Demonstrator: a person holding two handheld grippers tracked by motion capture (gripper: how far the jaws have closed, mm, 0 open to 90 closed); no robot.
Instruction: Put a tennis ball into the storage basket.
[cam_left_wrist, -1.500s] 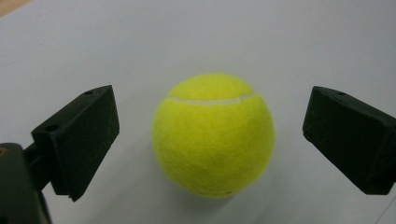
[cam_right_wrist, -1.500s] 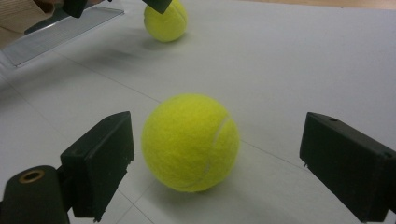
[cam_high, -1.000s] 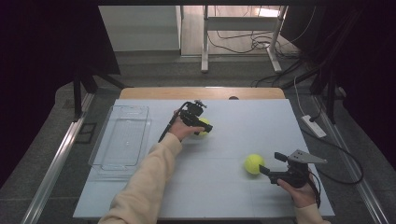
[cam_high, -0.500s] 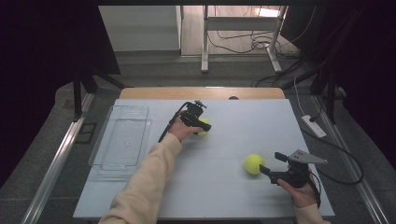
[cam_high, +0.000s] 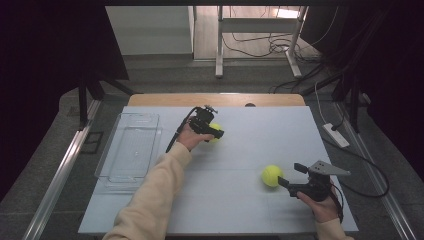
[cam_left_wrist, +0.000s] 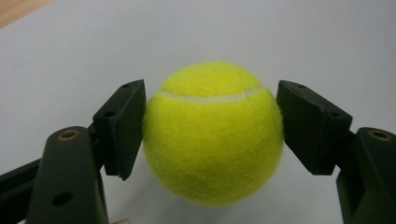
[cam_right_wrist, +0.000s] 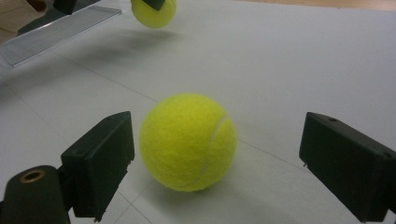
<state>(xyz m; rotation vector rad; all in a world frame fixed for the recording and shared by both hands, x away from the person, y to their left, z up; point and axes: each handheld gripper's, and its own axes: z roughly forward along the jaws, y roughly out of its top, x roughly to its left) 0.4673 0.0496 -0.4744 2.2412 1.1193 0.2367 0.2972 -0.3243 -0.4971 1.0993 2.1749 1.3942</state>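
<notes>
Two unlabelled yellow tennis balls: far ball (cam_left_wrist: 212, 135), near ball (cam_right_wrist: 188, 141).

- Two tennis balls were counted on the table (cam_high: 230, 210): a far tennis ball (cam_high: 215, 131) near the table's far middle and a near tennis ball (cam_high: 271, 175) toward the table's near right.
- Two grippers were counted over the table: the left gripper (cam_high: 214, 131) and the right gripper (cam_high: 287, 174).
- One clear plastic tray (cam_high: 131, 150) was counted, lying at the table's left edge.
- One white power strip (cam_high: 336, 135) was counted on the floor, just off the table's right edge.
</notes>
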